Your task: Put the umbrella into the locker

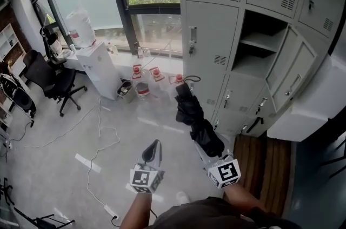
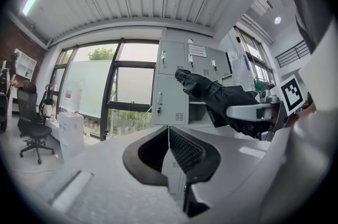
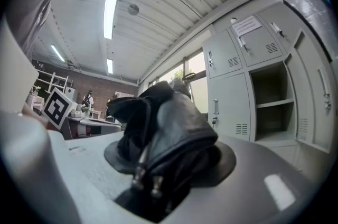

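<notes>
You are partway through: the umbrella (image 1: 195, 120) is picked up and carried, but it is not yet in the locker (image 1: 258, 55), so the whole placing step is left. Your right gripper (image 1: 208, 151) has its jaws closed on the folded black umbrella near its lower end. In the right gripper view the bunched fabric fills the gap between the jaws and bulges over both of them, and the rest of the umbrella runs forward, away from the jaws and toward the lockers. In the head view it sticks out up and to the left from that gripper, above the floor (image 1: 108, 130). Its far end is in front of the shut lower doors, left of and below the open compartment and not yet at it. That compartment has its door (image 1: 294, 79) swung out to the right and a shelf (image 1: 263, 41) across its upper part. Your left gripper (image 1: 153, 151) holds nothing: its jaws are pressed together with no gap, and it hovers left of the umbrella, apart from it. What remains, I judge, is to swing the umbrella's far end round to the opening, slide it in, and let go. The door's edge and the shelf's front are what it could catch on.
</notes>
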